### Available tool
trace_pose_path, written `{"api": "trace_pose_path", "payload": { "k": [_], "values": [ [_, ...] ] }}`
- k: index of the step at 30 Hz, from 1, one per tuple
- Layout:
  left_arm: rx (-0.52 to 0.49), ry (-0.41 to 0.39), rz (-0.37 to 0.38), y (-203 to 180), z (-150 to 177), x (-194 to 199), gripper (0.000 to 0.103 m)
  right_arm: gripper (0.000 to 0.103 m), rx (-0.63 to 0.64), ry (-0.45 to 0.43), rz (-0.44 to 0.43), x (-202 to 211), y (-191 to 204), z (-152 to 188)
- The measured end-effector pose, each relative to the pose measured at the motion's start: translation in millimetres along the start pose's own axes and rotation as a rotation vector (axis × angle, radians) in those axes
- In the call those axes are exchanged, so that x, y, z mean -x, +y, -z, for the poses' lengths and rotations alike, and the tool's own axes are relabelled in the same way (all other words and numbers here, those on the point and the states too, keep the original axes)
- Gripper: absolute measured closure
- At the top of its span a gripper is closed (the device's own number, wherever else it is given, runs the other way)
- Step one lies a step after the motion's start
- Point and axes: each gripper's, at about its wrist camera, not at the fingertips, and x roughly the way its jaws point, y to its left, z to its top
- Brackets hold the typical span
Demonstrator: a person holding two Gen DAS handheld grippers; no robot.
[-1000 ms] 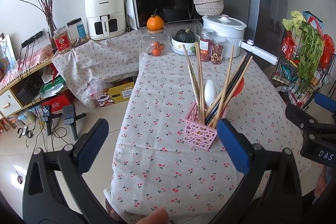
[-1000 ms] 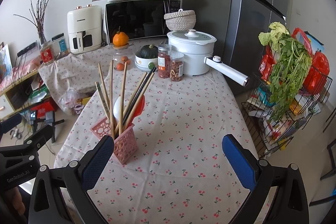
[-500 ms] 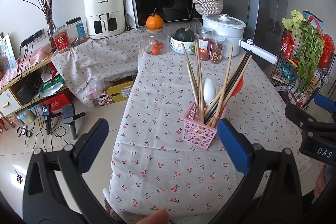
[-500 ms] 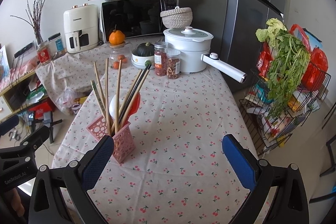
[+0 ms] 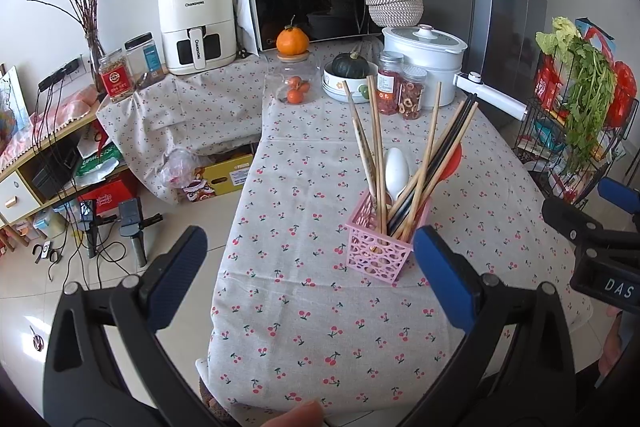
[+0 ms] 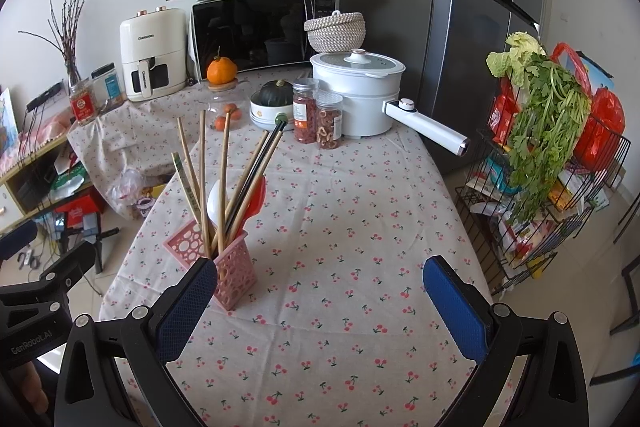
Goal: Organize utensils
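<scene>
Left wrist view: your left gripper (image 5: 306,267) hangs above the near end of the bench (image 5: 320,327), jaws spread wide, nothing between them. The pink basket (image 5: 378,251) stands on the cherry-print cloth at about 1 o'clock from the gripper, just inside its right finger. In it, upright and fanned out: wooden chopsticks (image 5: 376,143), dark chopsticks (image 5: 436,163), a white spoon (image 5: 396,169) and a red spoon (image 5: 454,163) leaning toward 2 o'clock.

Far end of the bench, 12 o'clock: bowl with a dark squash (image 5: 352,67), two spice jars (image 5: 400,91), white pot (image 5: 424,59) with its handle pointing right. Microwave (image 5: 316,11) and air fryer (image 5: 196,25) behind.

Right wrist view: your right gripper (image 6: 320,299) is also wide open and holds nothing. The pink basket (image 6: 232,275) sits at 10 o'clock, its near corner just behind the left finger; whether they touch cannot be told. The wire rack with greens (image 6: 540,131) stands off the bench at 2 o'clock, beside the fridge (image 6: 460,27).
</scene>
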Motion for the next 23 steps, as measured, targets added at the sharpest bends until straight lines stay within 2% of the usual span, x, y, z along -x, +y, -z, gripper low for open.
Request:
{"api": "trace_pose_path", "payload": {
  "k": [23],
  "values": [
    [0.005,0.009,0.014,0.8,2.8,-0.8,0.001,0.0,-0.001,0.008,-0.002,-1.6,-0.2,4.9]
  ]
}}
